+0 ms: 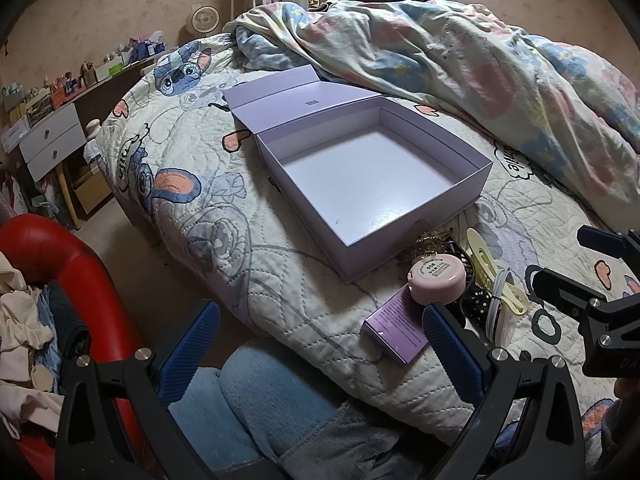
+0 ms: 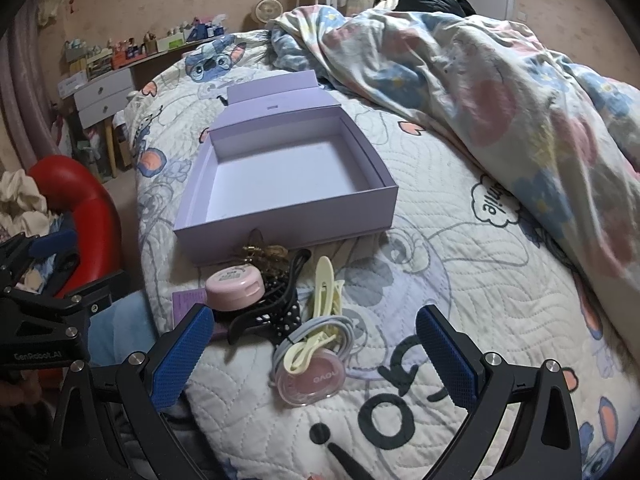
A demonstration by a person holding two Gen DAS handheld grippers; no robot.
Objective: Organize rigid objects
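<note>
Lilac box (image 1: 404,236): lid back | left gripper (image 1: 320,340), right gripper (image 2: 316,344): jaws apart, unladen

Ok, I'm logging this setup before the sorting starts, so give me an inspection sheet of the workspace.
Surface: quilted cartoon bedspread, rumpled duvet heaped along the far side.
Job's things: open lilac box, empty, lid folded back; in front of it a pink round tin, purple carton, black claw clip, gold clip, cream hair clips, clear pink compact.
Clutter: nothing seen on the bedspread beyond these.
Grippers: left gripper and right gripper both open, empty.
Cables: coiled grey cable on the compact.
Surroundings: red chair with clothes, crowded desk, fan.
</note>
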